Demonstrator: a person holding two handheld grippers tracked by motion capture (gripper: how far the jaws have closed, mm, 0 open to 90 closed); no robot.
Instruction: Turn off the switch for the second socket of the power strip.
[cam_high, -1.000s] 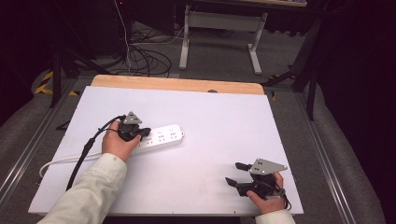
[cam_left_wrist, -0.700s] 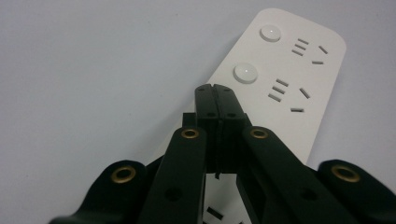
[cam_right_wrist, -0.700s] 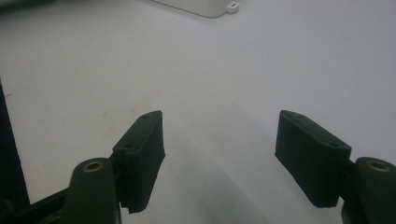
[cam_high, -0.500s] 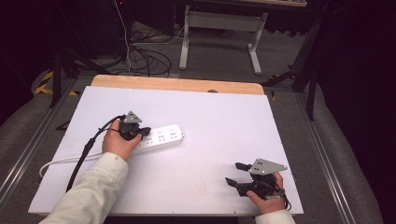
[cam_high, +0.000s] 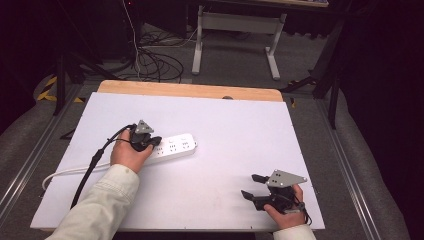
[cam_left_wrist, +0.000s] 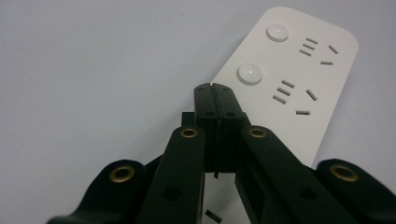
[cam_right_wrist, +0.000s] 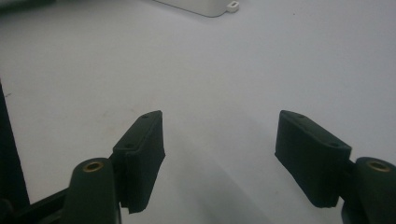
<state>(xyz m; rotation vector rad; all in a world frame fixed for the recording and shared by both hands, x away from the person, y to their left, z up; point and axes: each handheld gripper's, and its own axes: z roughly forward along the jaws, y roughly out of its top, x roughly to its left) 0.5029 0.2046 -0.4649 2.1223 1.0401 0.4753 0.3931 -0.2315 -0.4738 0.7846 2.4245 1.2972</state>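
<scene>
A wide white surface (cam_high: 235, 125) covers most of the high view, with a strip of bare wood along its far edge and dark floor with loose cables beyond it. On the left half of the surface lies a white power strip (cam_high: 172, 147), flat, its long side running roughly across the surface; its white cord (cam_high: 65, 172) trails off from the near-left end toward the left edge. In the left gripper view the strip's top shows two round buttons and rows of socket slots.

The person's left forearm, in a pale sleeve (cam_high: 100, 205), comes in from the bottom left. That hand holds the left gripper (cam_high: 151, 142) over the left end of the power strip. Its jaws are clenched together, pad against pad, with nothing between them; in the left gripper view the closed tips (cam_left_wrist: 215, 91) sit over the strip's top face beside the nearer button, though contact cannot be told.

The right gripper (cam_high: 253, 186) is held low at the near-right corner of the surface, well apart from the power strip. Its jaws stand wide and released, bare white surface between the two pads (cam_right_wrist: 142, 154).
</scene>
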